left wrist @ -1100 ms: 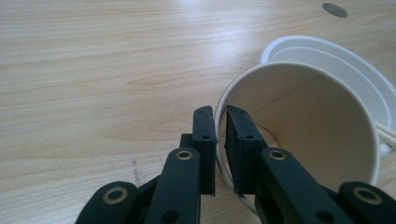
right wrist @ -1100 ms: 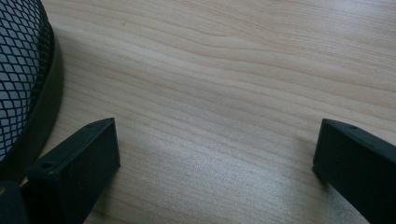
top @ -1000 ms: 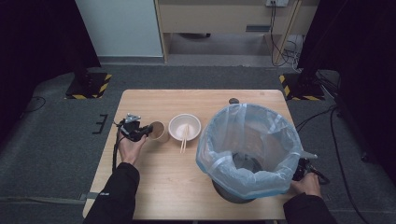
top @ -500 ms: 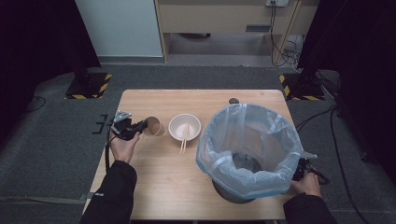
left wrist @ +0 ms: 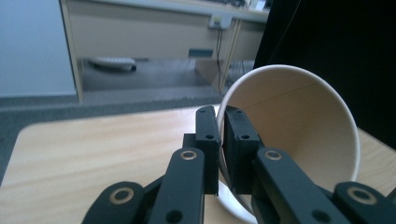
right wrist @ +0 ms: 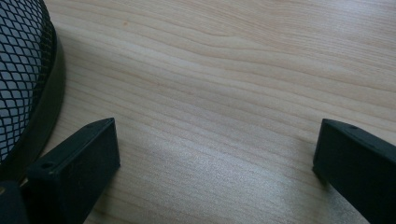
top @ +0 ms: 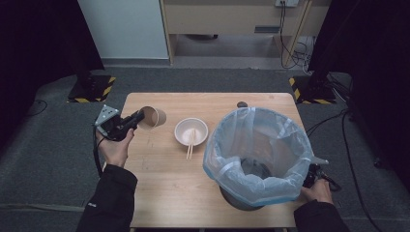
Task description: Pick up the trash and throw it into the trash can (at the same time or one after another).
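A brown paper cup (top: pixel 153 117) hangs tilted above the table's left side, its rim pinched between the jaws of my left gripper (top: pixel 139 119). In the left gripper view the cup (left wrist: pixel 299 126) lies on its side with its pale inside facing the camera, and the left gripper (left wrist: pixel 220 140) is shut on its wall. My right gripper (top: pixel 315 175) rests low at the right edge of the table beside the bin. Its jaws stand wide apart over bare wood in the right gripper view, the right gripper (right wrist: pixel 217 158) holding nothing.
A white bowl (top: pixel 191 131) with wooden chopsticks (top: pixel 190 145) across its rim sits mid-table. A black mesh bin (right wrist: pixel 23 79) lined with a pale blue bag (top: pixel 258 150) takes up the right side. A small dark object (top: pixel 241 104) lies near the far edge.
My left gripper has lifted the paper cup off the table, upward and slightly left, and the cup has tipped onto its side. The right gripper has stayed put.
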Action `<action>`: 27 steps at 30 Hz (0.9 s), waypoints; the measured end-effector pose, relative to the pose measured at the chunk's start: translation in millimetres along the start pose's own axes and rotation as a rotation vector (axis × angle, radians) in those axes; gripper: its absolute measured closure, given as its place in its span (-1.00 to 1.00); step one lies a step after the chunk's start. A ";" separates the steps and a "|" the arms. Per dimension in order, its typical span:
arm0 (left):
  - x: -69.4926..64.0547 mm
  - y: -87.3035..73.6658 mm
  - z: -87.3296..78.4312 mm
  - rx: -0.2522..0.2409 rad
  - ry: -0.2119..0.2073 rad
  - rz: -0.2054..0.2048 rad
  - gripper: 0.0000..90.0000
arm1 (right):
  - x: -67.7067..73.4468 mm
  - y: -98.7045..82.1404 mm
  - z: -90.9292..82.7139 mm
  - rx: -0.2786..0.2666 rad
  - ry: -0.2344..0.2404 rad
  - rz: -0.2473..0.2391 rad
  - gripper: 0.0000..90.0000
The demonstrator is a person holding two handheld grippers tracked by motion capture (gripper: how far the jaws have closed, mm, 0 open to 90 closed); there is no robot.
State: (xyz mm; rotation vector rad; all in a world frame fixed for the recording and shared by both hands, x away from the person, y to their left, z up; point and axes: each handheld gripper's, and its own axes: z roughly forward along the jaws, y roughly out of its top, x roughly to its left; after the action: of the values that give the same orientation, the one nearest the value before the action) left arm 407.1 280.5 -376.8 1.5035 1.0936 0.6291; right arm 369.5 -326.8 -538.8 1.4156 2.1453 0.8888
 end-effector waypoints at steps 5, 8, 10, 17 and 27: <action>-7.7 15.9 -14.8 -0.070 -0.017 0.006 0.88 | 0.0 0.0 0.0 0.000 0.000 0.000 -0.99; -10.7 21.6 -20.5 -0.096 -0.023 0.012 0.88 | 0.0 0.0 0.0 0.000 0.000 0.000 -0.99; -15.2 29.2 -28.4 -0.133 -0.036 0.015 0.88 | 0.0 0.0 0.0 0.000 0.000 0.000 -0.98; -29.1 44.8 -45.3 -0.211 -0.070 0.038 0.88 | 0.0 0.0 0.0 0.000 0.000 0.000 -0.98; -53.8 57.0 -56.5 -0.273 -0.144 0.065 0.88 | 0.0 0.0 0.0 0.000 0.000 0.000 -0.98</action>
State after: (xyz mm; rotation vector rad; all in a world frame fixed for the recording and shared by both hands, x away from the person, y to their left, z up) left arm 352.5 261.6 -299.3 1.3293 0.8162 0.6756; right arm 369.5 -326.8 -538.8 1.4155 2.1451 0.8888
